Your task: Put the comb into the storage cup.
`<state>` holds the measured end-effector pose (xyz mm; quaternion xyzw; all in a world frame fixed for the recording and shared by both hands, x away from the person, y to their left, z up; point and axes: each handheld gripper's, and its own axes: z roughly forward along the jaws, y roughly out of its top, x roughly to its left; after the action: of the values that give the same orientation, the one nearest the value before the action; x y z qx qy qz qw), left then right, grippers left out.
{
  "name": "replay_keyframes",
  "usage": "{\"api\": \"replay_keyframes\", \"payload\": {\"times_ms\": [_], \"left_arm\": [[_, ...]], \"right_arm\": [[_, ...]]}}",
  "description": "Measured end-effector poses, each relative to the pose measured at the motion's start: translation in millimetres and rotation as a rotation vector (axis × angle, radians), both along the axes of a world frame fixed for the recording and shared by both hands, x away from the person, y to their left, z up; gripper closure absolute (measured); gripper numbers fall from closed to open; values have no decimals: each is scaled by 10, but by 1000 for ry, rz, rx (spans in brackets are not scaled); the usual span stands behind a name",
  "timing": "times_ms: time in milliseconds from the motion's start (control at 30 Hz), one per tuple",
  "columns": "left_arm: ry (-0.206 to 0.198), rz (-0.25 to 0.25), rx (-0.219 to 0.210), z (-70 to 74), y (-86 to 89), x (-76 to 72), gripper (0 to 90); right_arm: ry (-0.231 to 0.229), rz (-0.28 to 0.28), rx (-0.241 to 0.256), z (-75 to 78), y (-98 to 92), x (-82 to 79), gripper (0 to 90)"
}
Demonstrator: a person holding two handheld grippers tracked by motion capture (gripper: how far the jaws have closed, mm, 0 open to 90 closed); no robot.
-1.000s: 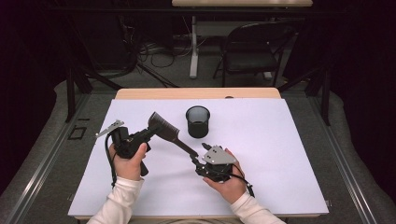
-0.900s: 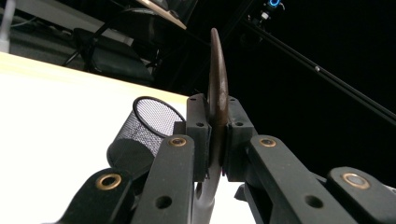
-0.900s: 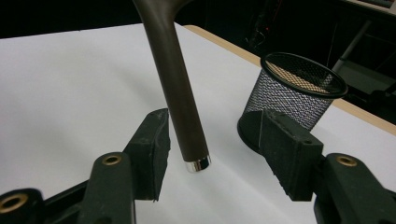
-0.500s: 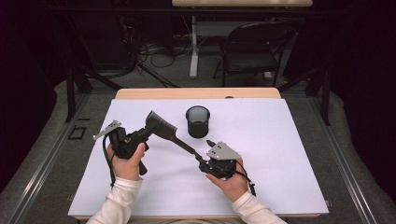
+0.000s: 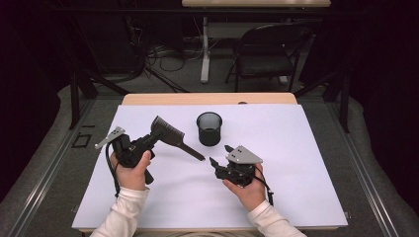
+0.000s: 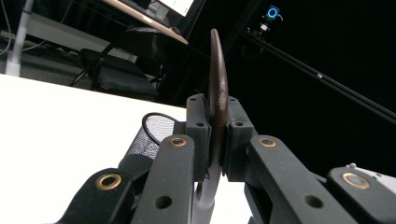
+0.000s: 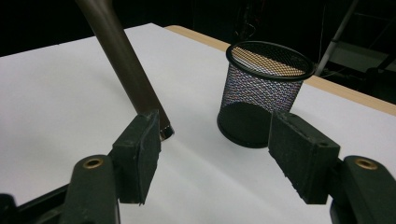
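High view: left gripper (image 5: 148,141) clamps brush (image 5: 170,135) above tabletop (image 5: 296,148), beside mesh cup (image 5: 209,128); right gripper (image 5: 220,155) near handle tip.
Left gripper view: jaws pinch brush (image 6: 218,88).
Right gripper view: jaws apart, empty; handle (image 7: 126,65) ahead.

The left tool (image 5: 148,140) sits in the person's left hand (image 5: 132,170), raised over the left part of the worktop (image 5: 306,163) and pointing up and to the right. Its jaws are clamped tight, almost together. The left forearm, in a white sleeve, comes in from the bottom edge. The right tool (image 5: 221,155) rests low in the right hand (image 5: 247,190) near the middle, pointing up and to the left. Its jaws stand wide apart with nothing between them, and its cable trails back past the wrist.
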<state>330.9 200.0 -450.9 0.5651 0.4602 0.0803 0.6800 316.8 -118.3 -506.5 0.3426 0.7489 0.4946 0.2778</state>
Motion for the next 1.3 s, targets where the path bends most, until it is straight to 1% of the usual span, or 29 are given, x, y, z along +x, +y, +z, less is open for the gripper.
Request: {"api": "replay_keyframes", "payload": {"times_ms": [100, 167, 233, 433, 467, 533, 567, 667, 833, 967, 1067, 1133, 1233, 1300], "left_arm": [[-1, 4, -2, 1, 6, 4, 841], [-3, 4, -4, 2, 12, 8, 840], [-2, 6, -6, 4, 19, 10, 840], [-7, 7, -6, 9, 44, 21, 841], [-6, 9, -13, 10, 43, 23, 841], [-7, 8, -12, 10, 51, 28, 840], [-7, 8, -11, 10, 53, 29, 841], [-5, 11, -14, 10, 58, 32, 841], [-9, 13, -14, 13, 73, 33, 841], [-12, 16, -16, 18, 76, 32, 841], [-14, 17, -14, 21, 81, 30, 841], [-15, 17, -14, 22, 84, 30, 841], [-20, 18, -14, 24, 87, 27, 841], [-20, 19, -16, 27, 84, 26, 841]], "right_arm": [[17, 9, 9, -2, -28, 20, 344], [22, 20, 25, -5, -48, 33, 343], [29, 8, 16, -3, -61, 41, 338], [67, 18, 73, 10, -124, 70, 324], [71, 16, 76, 16, -139, 71, 318], [81, 38, 78, 21, -172, 73, 291], [83, 40, 76, 27, -190, 71, 286], [83, 34, 87, 44, -240, 76, 275], [76, 27, 83, 62, -319, 94, 223], [74, 16, 79, 70, -364, 107, 203], [75, 14, 76, 77, -385, 113, 186], [72, 10, 74, 78, -389, 117, 149], [60, 14, 94, 80, -386, 113, 145], [56, 10, 96, 83, -381, 111, 143]]}}
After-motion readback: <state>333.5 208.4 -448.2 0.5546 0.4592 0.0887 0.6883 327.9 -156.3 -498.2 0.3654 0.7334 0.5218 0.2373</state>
